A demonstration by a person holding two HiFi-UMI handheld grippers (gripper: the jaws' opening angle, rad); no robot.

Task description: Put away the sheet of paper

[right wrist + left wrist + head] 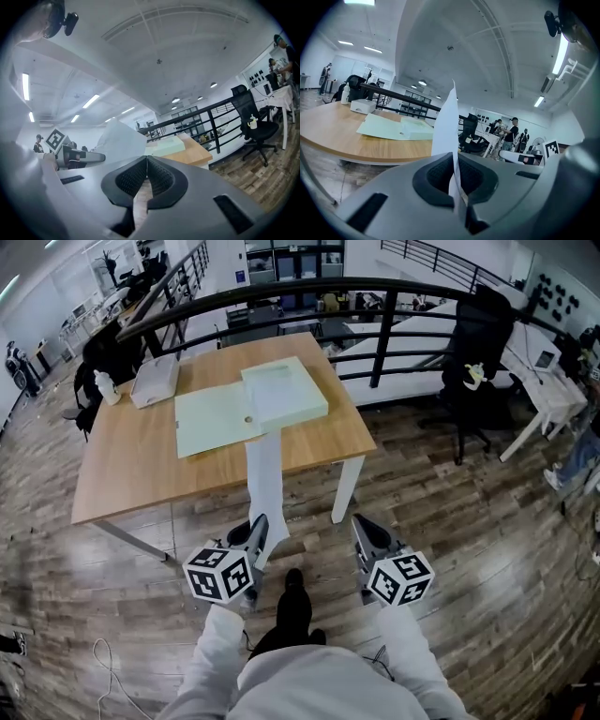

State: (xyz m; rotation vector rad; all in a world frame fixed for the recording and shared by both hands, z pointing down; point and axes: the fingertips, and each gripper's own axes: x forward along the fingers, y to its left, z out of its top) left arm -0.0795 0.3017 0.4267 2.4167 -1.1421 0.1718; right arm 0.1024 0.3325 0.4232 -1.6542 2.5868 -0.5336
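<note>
Our left hand-held gripper (455, 164) is clamped on the sheet of paper (265, 474), which stands up from its jaws in front of the table (131, 456). Our right hand-held gripper (146, 159) is closed on nothing.

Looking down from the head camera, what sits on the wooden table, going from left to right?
A white bottle → white box → flat pale green cover → pale green box. The sheet of paper held by the left gripper crosses the front edge of the table, so I leave it out.
</note>
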